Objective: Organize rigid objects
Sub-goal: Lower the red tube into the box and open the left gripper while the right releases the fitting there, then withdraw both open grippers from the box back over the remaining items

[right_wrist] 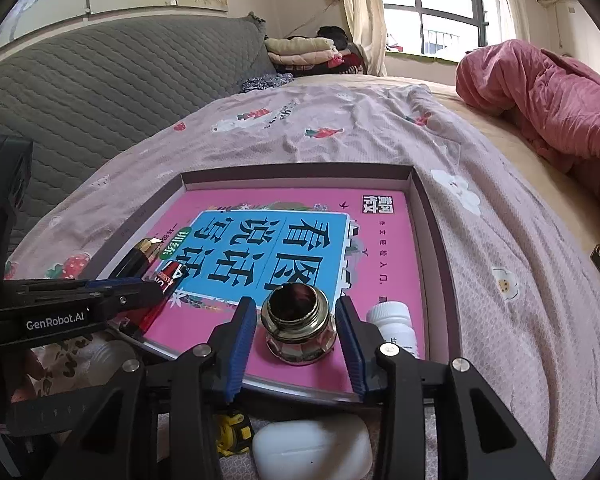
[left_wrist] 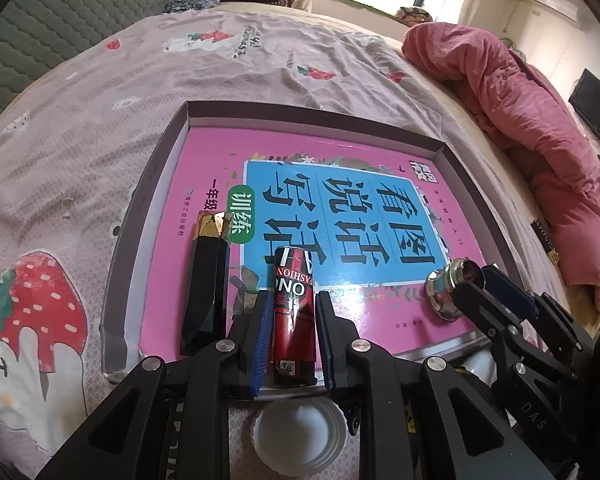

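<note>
Blue pads of the left gripper (left_wrist: 290, 324) sit wide on both sides of the red tube (left_wrist: 293, 316), not squeezing. Right gripper (right_wrist: 296, 336) gapes around the shiny jar (right_wrist: 299, 330). Both lie on the pink book (right_wrist: 384, 240) inside the box (right_wrist: 300, 170).

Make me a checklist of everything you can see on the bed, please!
Surface: pink strawberry-print bedsheet, wrinkled.
Job's things: shallow cardboard box holding a pink children's book; on the book lie a black faceted tube with gold cap, a red cylindrical tube, a shiny silver open-topped jar and a small white plastic bottle.
Clutter: white round lid, white plastic case, outside the box.
Grippers: left gripper open around the red tube; right gripper open around the jar.
Cables: nothing seen.
Surroundings: red quilt, window.
</note>
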Tool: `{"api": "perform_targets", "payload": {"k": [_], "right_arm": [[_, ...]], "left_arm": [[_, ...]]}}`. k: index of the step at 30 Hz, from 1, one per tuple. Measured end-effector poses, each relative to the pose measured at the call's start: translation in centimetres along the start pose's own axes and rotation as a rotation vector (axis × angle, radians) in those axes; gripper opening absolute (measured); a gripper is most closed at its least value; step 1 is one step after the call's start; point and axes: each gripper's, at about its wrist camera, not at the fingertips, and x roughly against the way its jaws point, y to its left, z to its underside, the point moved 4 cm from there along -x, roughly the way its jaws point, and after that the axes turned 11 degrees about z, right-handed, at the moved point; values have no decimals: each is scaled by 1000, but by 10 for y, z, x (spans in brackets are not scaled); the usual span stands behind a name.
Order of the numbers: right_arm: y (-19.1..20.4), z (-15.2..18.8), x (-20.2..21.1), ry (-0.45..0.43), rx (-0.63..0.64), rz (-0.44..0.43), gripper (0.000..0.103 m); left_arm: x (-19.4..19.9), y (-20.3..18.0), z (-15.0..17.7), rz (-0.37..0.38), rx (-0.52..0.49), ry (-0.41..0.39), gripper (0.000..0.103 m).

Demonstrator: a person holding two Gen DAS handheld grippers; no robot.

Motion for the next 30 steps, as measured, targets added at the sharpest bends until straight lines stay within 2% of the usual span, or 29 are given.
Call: {"api": "perform_targets", "payload": {"k": [5, 7, 9, 11, 12, 24, 26, 30], "right_arm": [[-1, -6, 11, -57, -5, -3, 42], [-3, -9, 15, -76, -13, -6, 49], [-5, -12, 18, -93, -20, -4, 51], [-8, -14, 21, -107, -29, -4, 51], [-9, -15, 23, -114, -33, -1, 51], [-36, -21, 54, -198, -31, 65, 52], [-39, -19, 58, -200, -43, 71, 52], [-37, -15, 68, -200, -36, 84, 52]], "left_arm": [[10, 1, -4, -1, 7, -24, 22], [15, 2, -6, -1, 12, -35, 22], [21, 2, -7, -7, 12, -43, 25], [25, 3, -7, -6, 15, -49, 40], [27, 3, -7, -4, 18, -51, 41], [56, -7, -6, -5, -9, -82, 43], [63, -8, -5, -11, -17, -93, 52], [75, -6, -3, -10, -15, -105, 55]]}}
